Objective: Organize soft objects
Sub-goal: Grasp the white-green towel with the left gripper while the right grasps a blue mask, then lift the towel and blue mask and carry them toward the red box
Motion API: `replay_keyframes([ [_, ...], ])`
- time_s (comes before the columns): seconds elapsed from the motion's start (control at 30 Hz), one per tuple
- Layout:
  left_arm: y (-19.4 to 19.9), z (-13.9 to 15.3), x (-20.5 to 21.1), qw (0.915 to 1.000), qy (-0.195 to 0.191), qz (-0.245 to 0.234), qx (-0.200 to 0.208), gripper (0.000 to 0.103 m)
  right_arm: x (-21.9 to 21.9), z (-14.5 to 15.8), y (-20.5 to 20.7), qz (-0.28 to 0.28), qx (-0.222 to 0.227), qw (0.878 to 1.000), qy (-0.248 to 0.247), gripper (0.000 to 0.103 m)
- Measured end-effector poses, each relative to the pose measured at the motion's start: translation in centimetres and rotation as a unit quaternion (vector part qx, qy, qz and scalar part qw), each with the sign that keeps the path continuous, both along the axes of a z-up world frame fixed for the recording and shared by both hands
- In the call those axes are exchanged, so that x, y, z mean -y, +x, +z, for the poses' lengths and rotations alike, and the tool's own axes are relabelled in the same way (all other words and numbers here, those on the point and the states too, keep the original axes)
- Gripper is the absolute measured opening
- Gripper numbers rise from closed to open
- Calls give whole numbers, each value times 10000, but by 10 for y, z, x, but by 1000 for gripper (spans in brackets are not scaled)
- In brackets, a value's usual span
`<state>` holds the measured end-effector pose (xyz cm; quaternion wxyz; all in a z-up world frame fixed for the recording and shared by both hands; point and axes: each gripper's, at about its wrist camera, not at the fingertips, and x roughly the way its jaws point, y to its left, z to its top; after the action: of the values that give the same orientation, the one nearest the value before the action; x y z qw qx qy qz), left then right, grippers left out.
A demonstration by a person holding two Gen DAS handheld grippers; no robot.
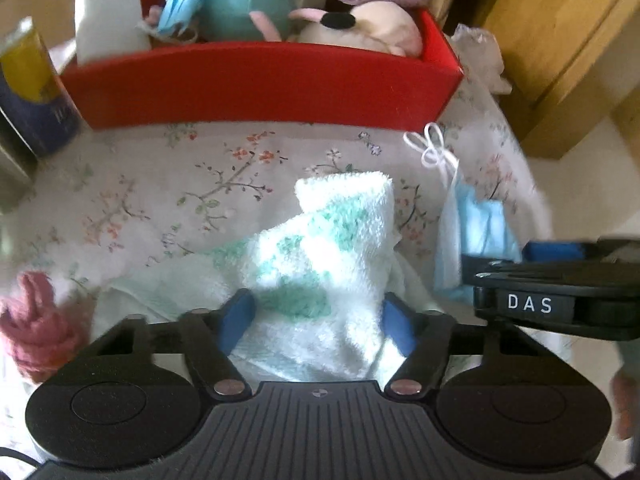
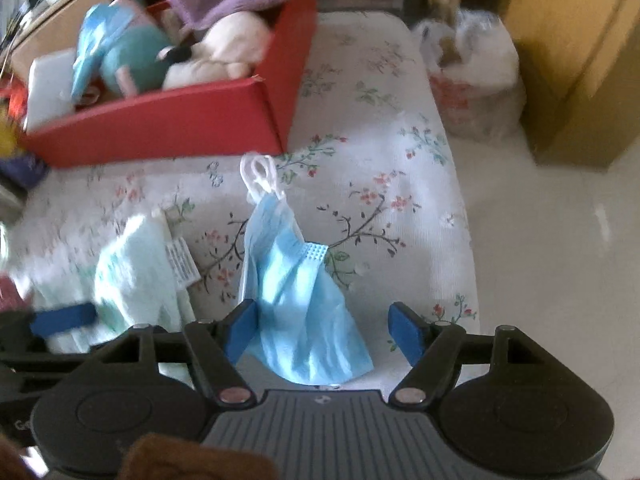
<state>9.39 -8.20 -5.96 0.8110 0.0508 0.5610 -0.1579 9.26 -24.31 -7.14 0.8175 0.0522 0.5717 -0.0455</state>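
Note:
A white towel with green patches point(image 1: 320, 256) lies on the floral cloth, bunched up between the blue pads of my left gripper point(image 1: 318, 322); the jaws stand wide around it, not closed. The towel also shows in the right wrist view point(image 2: 136, 268). A blue face mask point(image 2: 296, 300) with white ear loops lies between the open jaws of my right gripper point(image 2: 322, 330), close to the left pad. It also shows in the left wrist view point(image 1: 476, 232). A red box point(image 1: 256, 84) behind holds plush toys, another mask and a purple cloth.
A pink knitted item point(image 1: 36, 324) lies at the left edge. A white block point(image 1: 108, 20) sits at the red box's left end and a blue-yellow container point(image 1: 28, 84) beside it. A plastic bag point(image 2: 472, 76) and wooden furniture point(image 2: 576, 60) stand on the pale floor at right.

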Motion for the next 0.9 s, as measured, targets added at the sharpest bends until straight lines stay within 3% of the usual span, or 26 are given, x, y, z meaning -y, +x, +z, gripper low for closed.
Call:
replay_keyframes([
  [0.03,-3,0,1,9998,151,-49,88,48,-2,1,-1,53,35,10000,-38,40],
  [0.1,-4,1,0,9994,304,-93,161,34,-2,4,-1,114,54,9999,37,22],
  [0.2,-1,5,-11,9999,136,22,14,10,0,7,0,84,63,9998,193,5],
  [0.3,1,12,-20,9997,-185,142,-111,6,4,11,-1,27,130,9992,385,1],
  [0.57,3,53,-42,9925,-1142,430,27,5,17,34,-3,-298,601,9896,1273,0],
  [0.73,10,79,-49,9796,-1919,600,81,5,27,55,-4,-525,974,9781,1765,0],
  [0.9,10,113,-58,9605,-2680,704,256,5,39,80,-9,-730,1378,9629,2204,0],
])
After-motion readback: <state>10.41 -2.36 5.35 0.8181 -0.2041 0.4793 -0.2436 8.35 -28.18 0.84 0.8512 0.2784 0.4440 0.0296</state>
